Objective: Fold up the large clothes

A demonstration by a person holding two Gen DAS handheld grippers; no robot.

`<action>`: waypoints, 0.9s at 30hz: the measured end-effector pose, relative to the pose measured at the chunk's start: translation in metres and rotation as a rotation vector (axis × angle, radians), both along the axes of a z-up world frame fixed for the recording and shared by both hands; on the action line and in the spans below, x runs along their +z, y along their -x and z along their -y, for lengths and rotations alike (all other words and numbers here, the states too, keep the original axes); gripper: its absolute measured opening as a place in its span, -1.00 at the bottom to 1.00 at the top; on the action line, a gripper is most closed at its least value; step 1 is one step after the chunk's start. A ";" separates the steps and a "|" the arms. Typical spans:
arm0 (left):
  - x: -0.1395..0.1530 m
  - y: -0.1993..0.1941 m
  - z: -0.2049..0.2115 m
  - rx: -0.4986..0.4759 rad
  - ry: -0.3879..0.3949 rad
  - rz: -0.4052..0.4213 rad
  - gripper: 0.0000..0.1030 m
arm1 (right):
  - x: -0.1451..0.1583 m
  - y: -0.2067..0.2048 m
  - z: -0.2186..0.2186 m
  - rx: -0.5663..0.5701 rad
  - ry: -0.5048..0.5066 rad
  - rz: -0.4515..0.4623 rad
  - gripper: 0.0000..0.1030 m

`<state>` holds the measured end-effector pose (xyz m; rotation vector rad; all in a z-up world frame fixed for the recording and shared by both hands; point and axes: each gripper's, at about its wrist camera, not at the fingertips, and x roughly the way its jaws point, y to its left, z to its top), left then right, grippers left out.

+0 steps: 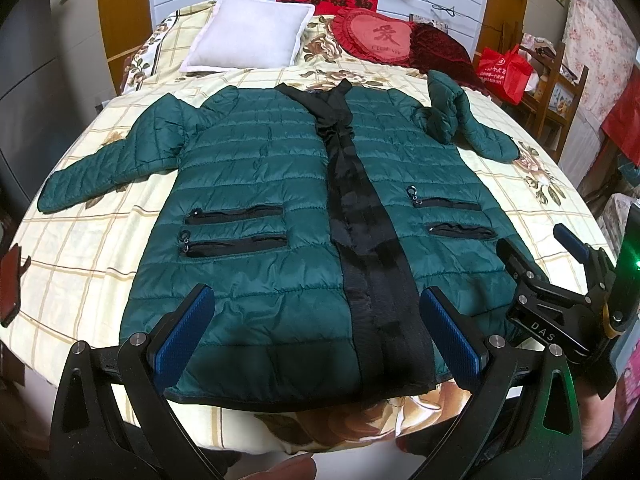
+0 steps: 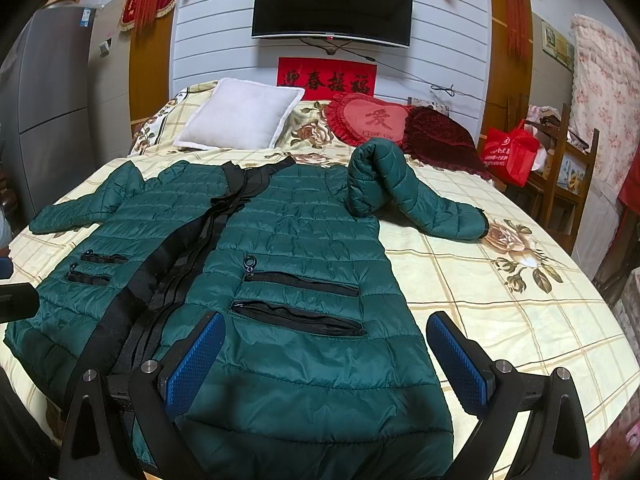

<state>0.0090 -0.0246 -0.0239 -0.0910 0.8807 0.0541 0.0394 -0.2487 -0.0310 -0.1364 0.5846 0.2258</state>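
You have the green quilted jacket (image 1: 260, 184) spread front-up on the bed (image 1: 80, 240), hem toward you and sleeves out, so every fold line is reachable. Your left gripper (image 1: 316, 332) hovers over the hem with fingers wide apart and empty; your right gripper (image 2: 324, 356) likewise hangs spread over the hem's right corner.

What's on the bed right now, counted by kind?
Jacket: 1
White pillow: 1
Red heart cushion: 1
Dark red cushion: 1
Total: 4
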 end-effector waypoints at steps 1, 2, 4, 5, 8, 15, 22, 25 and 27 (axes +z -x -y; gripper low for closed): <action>0.000 0.000 0.000 0.000 -0.001 0.000 0.99 | 0.000 0.000 0.000 0.002 -0.003 -0.001 0.94; 0.000 0.000 0.000 0.000 -0.001 0.000 0.99 | -0.001 0.000 0.001 0.004 -0.005 -0.001 0.94; 0.000 0.000 0.000 0.000 0.001 0.000 0.99 | -0.001 0.000 0.002 0.004 -0.010 0.001 0.94; 0.000 0.000 0.000 0.001 0.001 0.002 0.99 | -0.001 0.000 0.002 0.004 -0.016 0.002 0.94; -0.001 0.000 -0.002 0.006 0.005 0.008 0.99 | -0.001 0.001 0.005 0.006 -0.041 0.005 0.94; 0.001 0.001 -0.002 0.022 -0.067 0.072 0.99 | -0.003 0.005 0.009 0.056 -0.115 0.042 0.94; 0.003 -0.003 -0.003 0.001 -0.081 0.077 0.99 | 0.000 0.007 0.002 0.070 -0.087 0.064 0.94; 0.001 -0.006 -0.006 0.023 -0.076 0.048 0.99 | 0.002 0.007 0.002 0.070 -0.069 0.065 0.94; 0.000 -0.006 -0.008 0.034 -0.065 0.040 0.99 | 0.003 0.008 0.001 0.070 -0.061 0.063 0.94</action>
